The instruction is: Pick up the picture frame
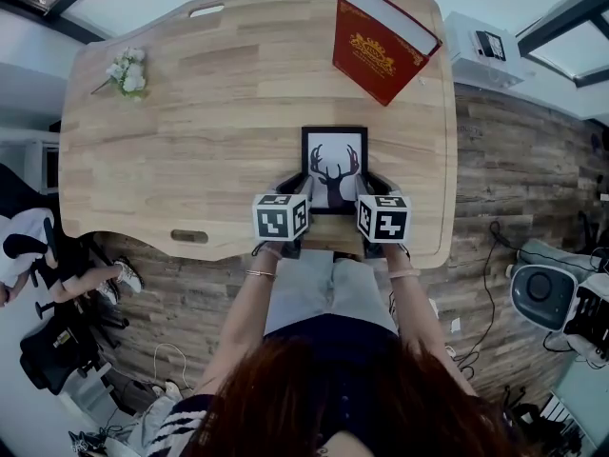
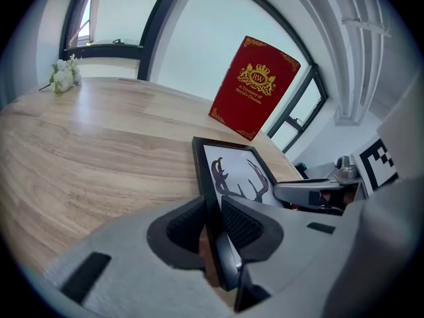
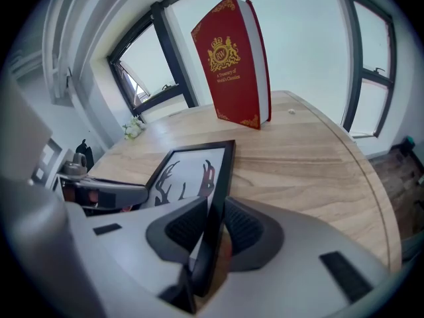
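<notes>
At near edge of table [image 1: 190,112]: found frame [image 1: 334,168] lying face up, stag print showing, flanked by both tongs. Read left gripper [image 2: 212,220] as clamped on frame's left rail, with one ribbed pad outside the rail and the other on the picture side, close to the end nearest the body. Read right gripper [image 3: 213,227] as clamped the same way on right rail, level with its partner. Cannot tell whether near end is already off the wood. Judged step: grip made, lift not yet evident. Noted book [image 1: 381,41] standing upright well beyond frame's far end, and flowers [image 1: 127,69] well apart at far left corner. Risks, as judgement only:

- Holding thin rails near one end only, so expect sag and pivot about the pads once raised.
- Expect slip if squeeze is light on smooth black moulding.
- Avoid squeezing harder, for fear of a bowed rail or stressed glazing.
- Avoid raising one side ahead of the other: likely twist, possibly a rail popped out of its pads.
- Avoid swinging far end forward toward book: possible topple.
- Avoid dragging before clearing table: possible scrape.

Keep both hands level and lift straight up, slowly.
</notes>
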